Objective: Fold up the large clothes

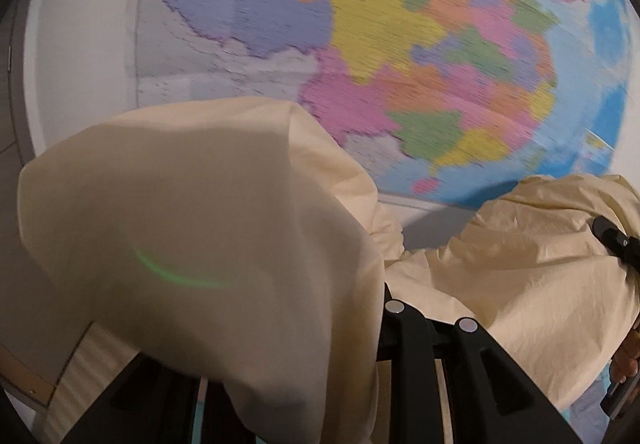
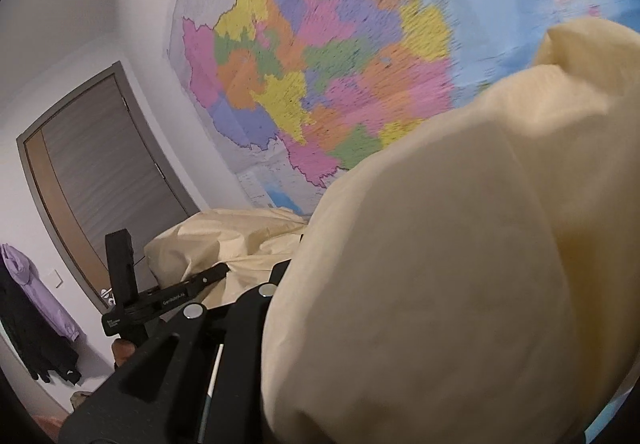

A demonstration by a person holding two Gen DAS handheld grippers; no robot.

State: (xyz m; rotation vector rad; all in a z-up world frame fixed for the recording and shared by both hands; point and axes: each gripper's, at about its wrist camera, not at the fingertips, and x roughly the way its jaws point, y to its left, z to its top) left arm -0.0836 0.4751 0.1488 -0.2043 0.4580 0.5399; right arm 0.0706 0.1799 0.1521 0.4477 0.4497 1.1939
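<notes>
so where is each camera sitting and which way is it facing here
Left wrist: sits on the left gripper, faces the colourful wall map; cream-yellow fabric drapes over its black fingers; the right gripper and a hand show at the right edge.
Right wrist: sits on the right gripper, faces the same map and a grey door; the left gripper shows.
Shared: map, fabric.

We only glimpse a pale striped surface (image 1: 92, 372) well below the map (image 1: 400, 43); the cloth (image 1: 200, 224) hides whatever's on it.
</notes>
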